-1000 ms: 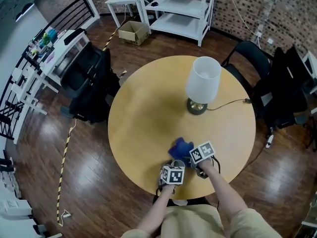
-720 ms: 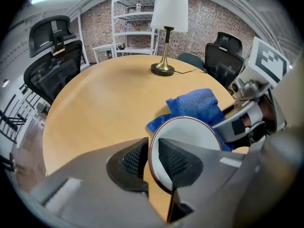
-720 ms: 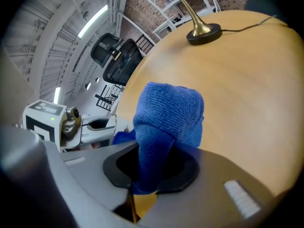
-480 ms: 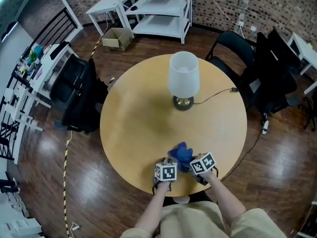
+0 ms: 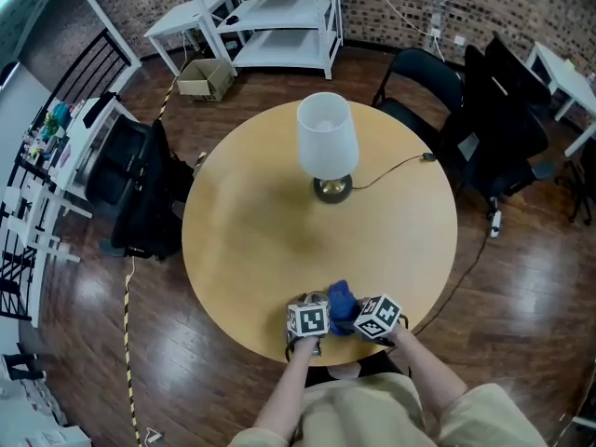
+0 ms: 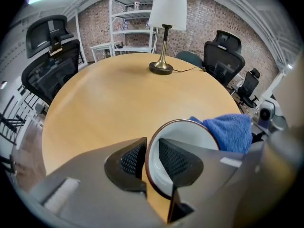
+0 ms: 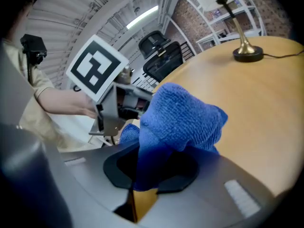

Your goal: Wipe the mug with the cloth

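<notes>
- The left tongs (image 6: 152, 158) were clamped on the mug (image 6: 190, 137), with one jaw inside the white bowl and the other outside the wall. Against the earlier head views they had not shifted.
- The mug was at the near edge of the bench (image 5: 251, 231), right in front of the person. No view showed whether its base rested on the bench or was lifted off it.
- The right tongs (image 7: 152, 169) were closed on the blue cloth (image 7: 181, 118), which bunched up out of the jaws.
- The right tongs were what had moved. A second earlier their marker cube sat beyond and to the right of the left one, with the cloth on the mug's far side. Now the two cubes stood level, side by side, with the cloth between them, and the right cube had rolled to a new tilt.
- In the left gripper view the cloth lay against the right side of the mug's rim and appeared to touch it.
- I took this as a wiping stroke under way, carried round the outside from the far side to the right side. The mug's inside looked unwiped, and the side nearest the person was hidden.
- The lamp (image 5: 327, 138) stood well apart, toward the far edge of the bench, clear of the work.
</notes>
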### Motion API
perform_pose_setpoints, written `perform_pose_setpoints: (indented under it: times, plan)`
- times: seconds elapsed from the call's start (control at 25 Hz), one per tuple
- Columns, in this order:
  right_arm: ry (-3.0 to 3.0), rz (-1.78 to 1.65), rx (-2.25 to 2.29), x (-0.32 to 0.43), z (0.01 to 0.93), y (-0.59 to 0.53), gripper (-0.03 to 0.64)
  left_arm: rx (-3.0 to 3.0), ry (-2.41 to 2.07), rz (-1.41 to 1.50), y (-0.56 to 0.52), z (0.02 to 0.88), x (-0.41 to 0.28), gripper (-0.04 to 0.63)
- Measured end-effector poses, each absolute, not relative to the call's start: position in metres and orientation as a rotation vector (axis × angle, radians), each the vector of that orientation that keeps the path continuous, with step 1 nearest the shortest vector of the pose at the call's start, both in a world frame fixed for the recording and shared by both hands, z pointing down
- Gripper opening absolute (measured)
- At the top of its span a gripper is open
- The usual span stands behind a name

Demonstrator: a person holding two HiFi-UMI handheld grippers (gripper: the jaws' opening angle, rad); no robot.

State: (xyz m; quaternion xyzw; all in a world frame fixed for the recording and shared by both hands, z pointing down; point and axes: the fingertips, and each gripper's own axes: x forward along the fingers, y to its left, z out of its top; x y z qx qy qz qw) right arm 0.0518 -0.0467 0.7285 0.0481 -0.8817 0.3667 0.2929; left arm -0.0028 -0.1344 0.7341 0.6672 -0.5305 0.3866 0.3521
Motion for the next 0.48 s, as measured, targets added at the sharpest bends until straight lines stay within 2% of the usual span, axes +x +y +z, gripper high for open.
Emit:
perform_pose_setpoints:
  times: [0.2,0.4,0.44,0.48]
  plan:
    - [-2.356,0.962,0.053,0.041,0.731,-0.032,0.06,1.746,-1.326,1.009,-0.133,0.735,0.0,0.069]
    - [-2.384,1.011,0.15,0.059,0.731,-0.041,0.064,1.733,-1.222,0.88,-0.126,0.743,-0.001,0.067]
    - [-2.39,1.024,0.185,0.063,0.729,-0.043,0.064,1.736,-1.209,0.859,-0.125,0.741,-0.003,0.075]
    - [-2.397,1.035,0.223,0.067,0.728,-0.045,0.066,1.743,-1.204,0.843,-0.123,0.738,-0.006,0.111]
